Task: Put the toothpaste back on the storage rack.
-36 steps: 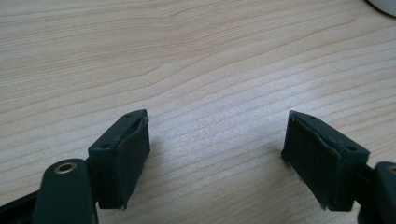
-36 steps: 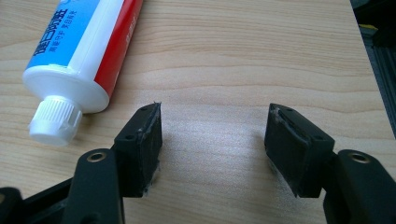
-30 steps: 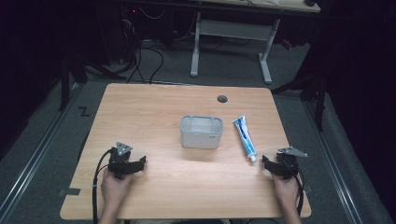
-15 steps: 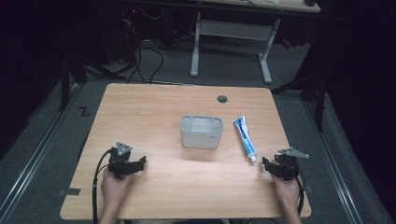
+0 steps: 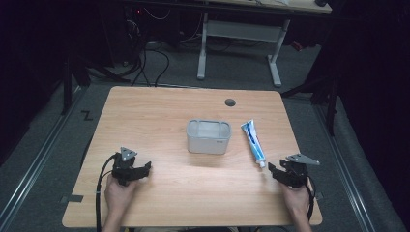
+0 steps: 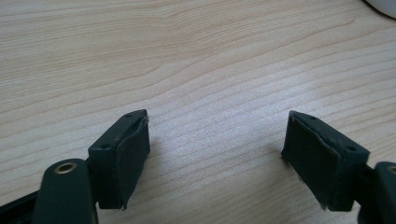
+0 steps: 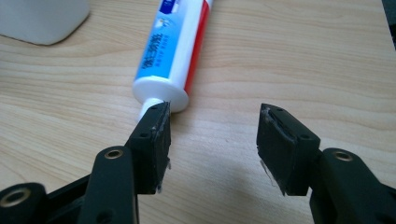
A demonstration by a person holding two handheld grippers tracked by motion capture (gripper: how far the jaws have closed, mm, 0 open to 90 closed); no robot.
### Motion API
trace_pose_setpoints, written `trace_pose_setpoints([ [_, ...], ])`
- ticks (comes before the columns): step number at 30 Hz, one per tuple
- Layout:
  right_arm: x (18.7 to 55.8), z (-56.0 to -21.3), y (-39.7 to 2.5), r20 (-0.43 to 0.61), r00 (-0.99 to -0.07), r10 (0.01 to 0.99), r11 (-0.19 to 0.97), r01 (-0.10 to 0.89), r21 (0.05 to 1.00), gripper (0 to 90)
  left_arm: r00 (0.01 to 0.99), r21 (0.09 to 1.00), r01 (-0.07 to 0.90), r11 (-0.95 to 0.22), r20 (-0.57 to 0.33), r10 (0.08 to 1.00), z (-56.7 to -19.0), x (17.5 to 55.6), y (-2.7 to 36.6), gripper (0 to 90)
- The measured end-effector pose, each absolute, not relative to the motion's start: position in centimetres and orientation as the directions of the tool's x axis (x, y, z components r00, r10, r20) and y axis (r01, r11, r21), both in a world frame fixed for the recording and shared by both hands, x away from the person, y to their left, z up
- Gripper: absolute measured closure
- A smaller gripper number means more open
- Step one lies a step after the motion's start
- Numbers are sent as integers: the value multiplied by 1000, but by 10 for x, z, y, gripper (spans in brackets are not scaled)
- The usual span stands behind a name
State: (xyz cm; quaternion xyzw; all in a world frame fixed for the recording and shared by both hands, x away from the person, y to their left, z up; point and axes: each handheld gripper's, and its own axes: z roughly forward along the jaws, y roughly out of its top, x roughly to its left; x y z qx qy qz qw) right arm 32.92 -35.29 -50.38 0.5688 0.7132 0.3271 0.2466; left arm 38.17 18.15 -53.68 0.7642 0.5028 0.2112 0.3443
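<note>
Fingers (image 7: 154, 140) of both grippers stood apart, gripping nothing.
The right gripper (image 7: 212, 140) sat near the toothpaste tube (image 7: 175, 51); the left gripper (image 6: 217, 154) rested over bare table (image 6: 196, 56).

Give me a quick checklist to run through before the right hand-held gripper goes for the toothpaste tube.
1. Right hand-held gripper open: ok, jaws stand wide apart with nothing between them.
2. Blue, white and red toothpaste tube within reach: ok, its cap end lies just ahead of the jaws.
3. Tube lined up between the jaws: not ok, its white cap sits by one jaw, off centre.
4. Tube free of the grey rectangular plastic bin: ok, a gap of wooden table separates them.
5. Left hand-held gripper out of the way: ok, open at the table's far side.
</note>
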Motion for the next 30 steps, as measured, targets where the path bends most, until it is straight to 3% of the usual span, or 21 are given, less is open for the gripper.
trace_pose_setpoints([
  [30,359,-476,-319,-28,-326,945,232,609,758,470,405,739,623,-256,-24,914,-537,382,182,231],
])
